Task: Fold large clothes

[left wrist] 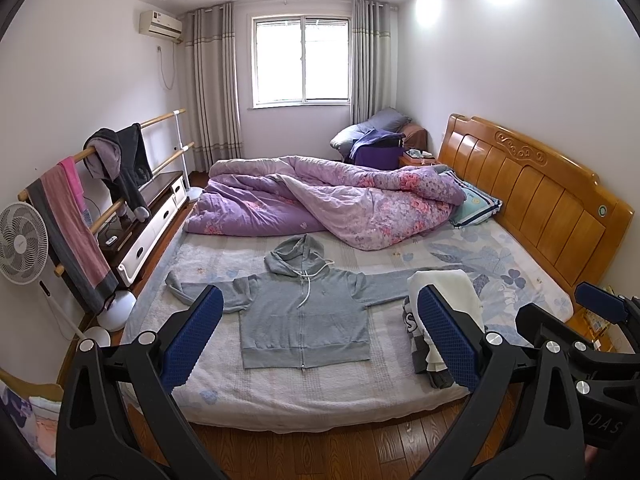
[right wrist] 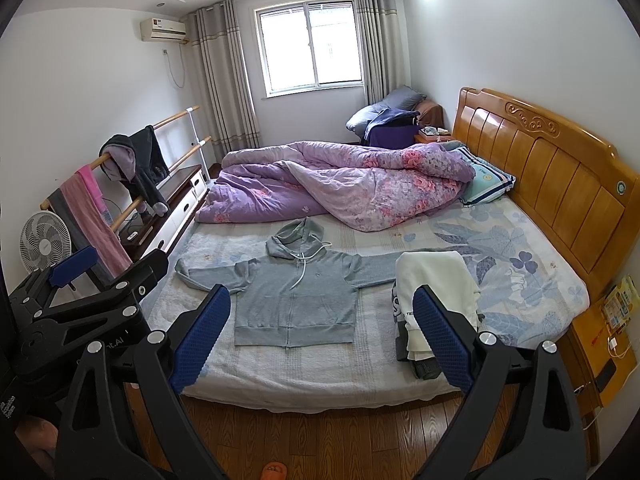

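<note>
A grey zip-up hoodie [left wrist: 304,312] [right wrist: 294,300] lies flat and face up on the bed, zipped, sleeves spread out to both sides, hood toward the quilt. My left gripper [left wrist: 320,332] hangs open over the near edge of the bed, nothing between its blue pads, the hoodie's body showing in the gap. My right gripper [right wrist: 320,332] is open too, just to the right of the left one, held back from the mattress edge. In the left wrist view the right gripper's blue pad [left wrist: 602,306] shows at the far right.
A pile of folded clothes [left wrist: 444,312] [right wrist: 436,300] topped by a cream garment sits right of the hoodie. A purple floral quilt [left wrist: 320,196] covers the far half of the bed. Wooden headboard [left wrist: 532,204] at right; drying rack [left wrist: 80,208] and fan [left wrist: 22,240] at left.
</note>
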Demonstrator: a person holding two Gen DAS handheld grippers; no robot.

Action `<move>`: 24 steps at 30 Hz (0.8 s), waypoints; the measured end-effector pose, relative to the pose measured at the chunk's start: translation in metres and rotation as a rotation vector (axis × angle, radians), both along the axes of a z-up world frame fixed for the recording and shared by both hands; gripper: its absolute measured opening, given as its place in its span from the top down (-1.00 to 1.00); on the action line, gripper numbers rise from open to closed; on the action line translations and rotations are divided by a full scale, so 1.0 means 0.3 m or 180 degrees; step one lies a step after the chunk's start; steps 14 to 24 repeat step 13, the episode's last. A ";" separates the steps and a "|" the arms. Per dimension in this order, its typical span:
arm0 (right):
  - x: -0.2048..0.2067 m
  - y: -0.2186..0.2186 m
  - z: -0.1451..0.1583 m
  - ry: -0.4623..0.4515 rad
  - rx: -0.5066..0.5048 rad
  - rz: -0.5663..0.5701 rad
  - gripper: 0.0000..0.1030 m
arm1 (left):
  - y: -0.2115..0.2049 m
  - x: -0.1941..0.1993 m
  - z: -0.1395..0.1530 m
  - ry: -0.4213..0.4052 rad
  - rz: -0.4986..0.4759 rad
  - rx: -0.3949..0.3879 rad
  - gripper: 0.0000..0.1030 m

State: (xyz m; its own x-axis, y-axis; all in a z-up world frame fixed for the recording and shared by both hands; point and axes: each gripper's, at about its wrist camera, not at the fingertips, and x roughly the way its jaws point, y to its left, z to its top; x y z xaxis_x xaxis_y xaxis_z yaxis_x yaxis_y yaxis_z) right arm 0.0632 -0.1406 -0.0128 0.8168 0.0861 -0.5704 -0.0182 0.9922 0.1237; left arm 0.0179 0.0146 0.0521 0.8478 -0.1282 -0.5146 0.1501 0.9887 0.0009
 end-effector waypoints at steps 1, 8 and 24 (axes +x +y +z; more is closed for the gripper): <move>0.000 0.001 0.000 0.0002 0.0000 0.0001 -0.73 | 0.001 0.003 -0.006 0.0005 -0.0001 0.0002 -0.90; 0.001 -0.001 0.000 0.0003 0.0001 0.0000 -0.73 | 0.009 0.003 -0.013 0.0005 0.0002 0.0003 -0.90; 0.002 -0.001 0.001 0.0007 0.0002 0.0001 -0.73 | 0.012 0.004 -0.027 0.0026 0.0010 0.0016 -0.90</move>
